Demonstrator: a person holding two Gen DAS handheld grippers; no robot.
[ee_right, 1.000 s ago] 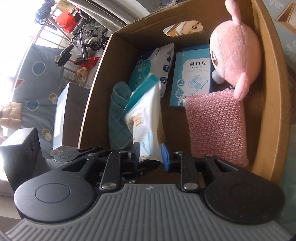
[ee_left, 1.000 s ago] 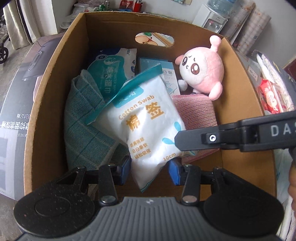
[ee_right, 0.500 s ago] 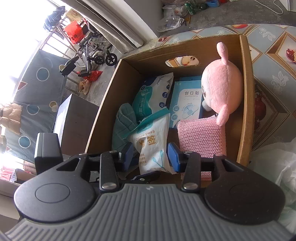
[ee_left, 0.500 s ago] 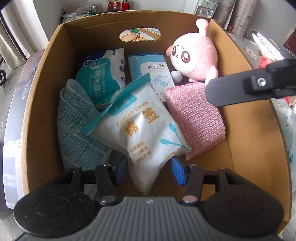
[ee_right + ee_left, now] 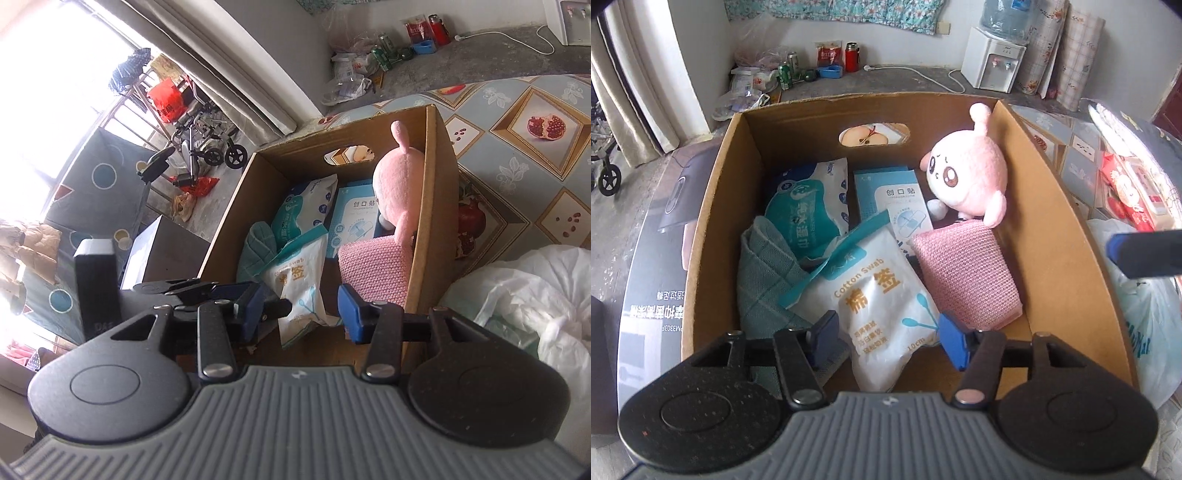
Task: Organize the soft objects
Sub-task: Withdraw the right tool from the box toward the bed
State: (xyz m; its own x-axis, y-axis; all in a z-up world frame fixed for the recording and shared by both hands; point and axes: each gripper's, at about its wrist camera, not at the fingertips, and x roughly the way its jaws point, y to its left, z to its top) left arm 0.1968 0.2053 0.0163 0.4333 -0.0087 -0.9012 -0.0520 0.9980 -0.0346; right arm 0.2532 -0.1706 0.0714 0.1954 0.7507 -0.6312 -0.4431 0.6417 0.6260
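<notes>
A cardboard box holds a white cotton swab bag, a pink knit cloth, a pink plush toy, a green checked cloth, a wet-wipe pack and a blue bandage box. My left gripper is open and empty above the box's near edge. My right gripper is open and empty, raised above the box; one of its fingers shows at the right of the left wrist view.
A white plastic bag lies right of the box on a patterned table cover. A dark printed carton stands left of the box. A water dispenser, cans and bottles are on the floor behind.
Both grippers have pulled up and back from the box, so more of the room shows. The right gripper has moved out to the right. The cotton swab bag lies in the box.
</notes>
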